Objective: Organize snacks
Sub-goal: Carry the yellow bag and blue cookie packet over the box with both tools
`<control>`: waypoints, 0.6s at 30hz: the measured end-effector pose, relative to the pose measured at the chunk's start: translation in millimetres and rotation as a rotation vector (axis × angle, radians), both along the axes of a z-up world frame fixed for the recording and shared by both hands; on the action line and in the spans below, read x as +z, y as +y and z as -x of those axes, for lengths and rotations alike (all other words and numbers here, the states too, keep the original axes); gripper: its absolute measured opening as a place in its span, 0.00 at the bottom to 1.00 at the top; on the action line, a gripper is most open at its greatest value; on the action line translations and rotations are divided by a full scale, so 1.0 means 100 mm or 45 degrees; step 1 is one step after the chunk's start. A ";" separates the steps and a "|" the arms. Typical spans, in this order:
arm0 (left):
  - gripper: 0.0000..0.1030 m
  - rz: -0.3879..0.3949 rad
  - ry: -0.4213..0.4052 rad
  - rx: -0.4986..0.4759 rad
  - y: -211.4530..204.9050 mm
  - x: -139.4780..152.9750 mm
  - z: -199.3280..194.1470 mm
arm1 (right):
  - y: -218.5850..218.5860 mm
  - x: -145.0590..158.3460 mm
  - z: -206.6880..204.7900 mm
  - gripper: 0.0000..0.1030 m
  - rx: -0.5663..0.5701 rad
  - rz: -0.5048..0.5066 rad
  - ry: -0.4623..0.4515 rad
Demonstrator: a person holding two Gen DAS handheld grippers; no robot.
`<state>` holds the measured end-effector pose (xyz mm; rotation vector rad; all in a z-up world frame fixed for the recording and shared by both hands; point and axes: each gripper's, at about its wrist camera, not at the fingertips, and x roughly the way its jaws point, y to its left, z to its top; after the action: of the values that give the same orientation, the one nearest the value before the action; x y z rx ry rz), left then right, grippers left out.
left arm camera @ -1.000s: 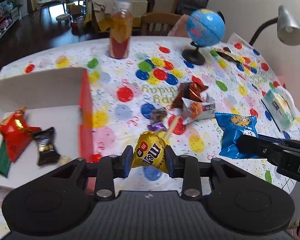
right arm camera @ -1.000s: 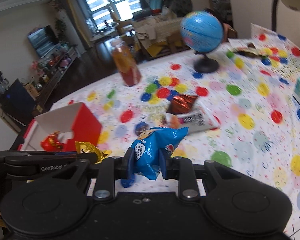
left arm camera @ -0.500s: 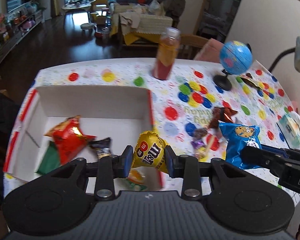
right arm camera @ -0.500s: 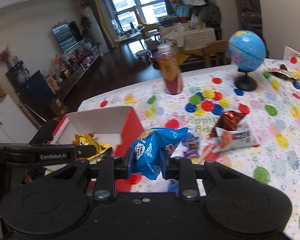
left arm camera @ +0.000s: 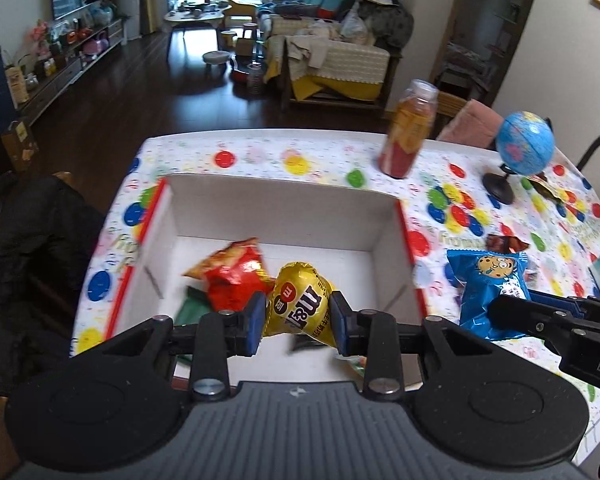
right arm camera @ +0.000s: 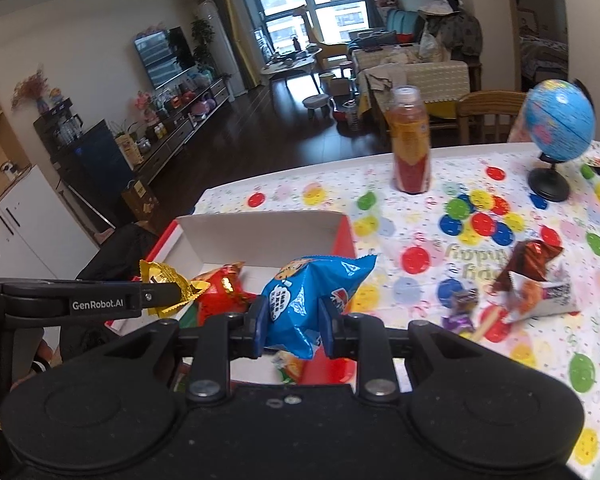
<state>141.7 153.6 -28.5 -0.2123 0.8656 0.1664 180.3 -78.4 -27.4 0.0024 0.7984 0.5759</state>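
My left gripper (left arm camera: 296, 322) is shut on a yellow M&M's candy bag (left arm camera: 300, 304), held above the white box with red sides (left arm camera: 276, 216). Inside the box lie a red snack bag (left arm camera: 232, 276) and a green packet (left arm camera: 192, 308). My right gripper (right arm camera: 292, 326) is shut on a blue cookie packet (right arm camera: 308, 296), hovering over the box's right wall (right arm camera: 342, 240). In the left wrist view that blue cookie packet (left arm camera: 488, 288) hangs just right of the box. The yellow bag (right arm camera: 166, 284) shows at the left of the right wrist view.
On the dotted tablecloth (right arm camera: 500, 248) lie a brown wrapper (right arm camera: 530, 260), a white packet (right arm camera: 548, 298) and a purple candy (right arm camera: 460, 312). A juice bottle (right arm camera: 411, 152) and a small globe (right arm camera: 558, 128) stand at the far edge. A dark chair (left arm camera: 32, 248) sits left of the table.
Both grippers have carried their packets leftward, from over the open tablecloth to over the box. The box now fills the middle of the left wrist view.
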 end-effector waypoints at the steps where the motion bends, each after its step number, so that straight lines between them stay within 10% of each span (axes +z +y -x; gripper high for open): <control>1: 0.32 -0.003 0.002 0.010 0.06 -0.01 0.01 | 0.06 -0.01 0.00 0.24 0.010 0.004 0.002; 18: 0.33 -0.012 0.195 0.085 0.73 -0.63 -0.22 | 0.73 -0.59 -0.26 0.24 0.082 0.179 0.061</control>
<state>163.8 226.2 -91.7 -0.2216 1.0099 0.2516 206.4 -5.1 -86.1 -0.1392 0.8871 0.5809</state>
